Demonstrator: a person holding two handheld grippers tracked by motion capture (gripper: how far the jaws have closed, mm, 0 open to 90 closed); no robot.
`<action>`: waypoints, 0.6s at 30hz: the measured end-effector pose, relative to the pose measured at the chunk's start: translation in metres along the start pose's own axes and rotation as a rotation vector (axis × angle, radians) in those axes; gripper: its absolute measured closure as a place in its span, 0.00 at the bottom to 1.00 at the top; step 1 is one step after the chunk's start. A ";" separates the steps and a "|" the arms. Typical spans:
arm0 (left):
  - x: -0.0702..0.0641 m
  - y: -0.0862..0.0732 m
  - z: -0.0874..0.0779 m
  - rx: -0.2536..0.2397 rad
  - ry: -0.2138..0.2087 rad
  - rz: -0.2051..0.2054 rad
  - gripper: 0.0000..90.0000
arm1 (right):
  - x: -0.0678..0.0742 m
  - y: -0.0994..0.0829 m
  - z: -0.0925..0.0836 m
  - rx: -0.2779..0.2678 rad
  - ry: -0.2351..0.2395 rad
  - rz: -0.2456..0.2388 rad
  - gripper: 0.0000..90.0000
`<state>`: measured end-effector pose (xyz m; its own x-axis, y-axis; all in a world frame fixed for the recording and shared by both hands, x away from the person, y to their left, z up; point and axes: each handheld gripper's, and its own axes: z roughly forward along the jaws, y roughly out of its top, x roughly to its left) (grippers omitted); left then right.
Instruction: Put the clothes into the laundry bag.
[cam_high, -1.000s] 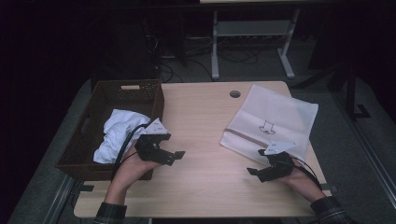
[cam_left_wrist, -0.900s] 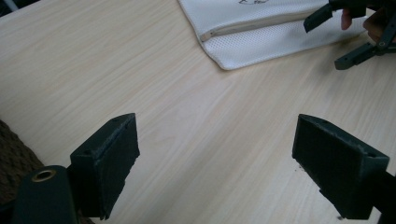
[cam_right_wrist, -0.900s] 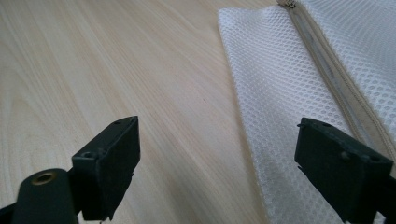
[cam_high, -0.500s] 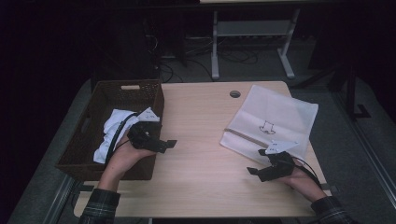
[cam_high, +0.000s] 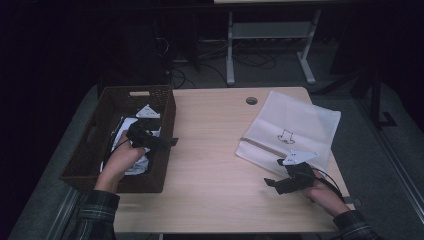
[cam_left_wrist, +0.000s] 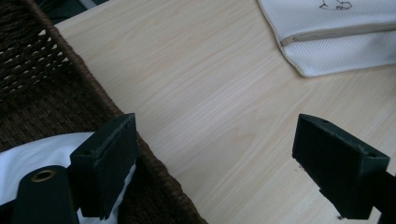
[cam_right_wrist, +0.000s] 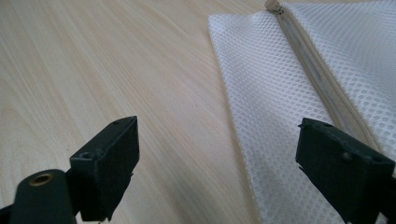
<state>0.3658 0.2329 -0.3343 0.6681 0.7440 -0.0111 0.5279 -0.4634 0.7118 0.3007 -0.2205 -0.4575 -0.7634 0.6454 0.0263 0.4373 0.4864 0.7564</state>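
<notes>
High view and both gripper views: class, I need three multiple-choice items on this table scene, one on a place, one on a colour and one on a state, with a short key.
1. Where does the white cloth lie?
A. In the brown wicker basket
B. On the floor
C. On top of the mesh bag

2. What colour is the mesh bag?
A. Red
B. White
C. Black

3. How does the right gripper stand?
A. Shut on the bag's zipper
B. Shut on the white cloth
C. Open, holding nothing

Key:
1 A, as the high view shows the cloth inside the basket at the table's left end.
2 B, as the right gripper view shows white netting with a beige zipper.
3 C, as its jaws stand wide apart over the table and the bag's edge, with nothing pressed between them.
</notes>
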 end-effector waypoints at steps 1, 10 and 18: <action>0.005 0.000 -0.002 0.001 0.016 -0.008 0.16 | -0.001 0.000 -0.001 -0.003 -0.006 0.008 0.14; 0.029 -0.005 -0.010 0.039 0.060 -0.038 0.16 | -0.002 0.000 -0.001 0.002 -0.011 0.016 0.14; 0.056 -0.014 -0.015 0.079 0.112 -0.085 0.16 | -0.001 0.000 0.000 0.009 -0.015 0.012 0.14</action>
<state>0.3875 0.2881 -0.3348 0.5589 0.8291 0.0120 0.6225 -0.4292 0.6544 0.3017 -0.2214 -0.4576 -0.7509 0.6599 0.0260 0.4512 0.4839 0.7499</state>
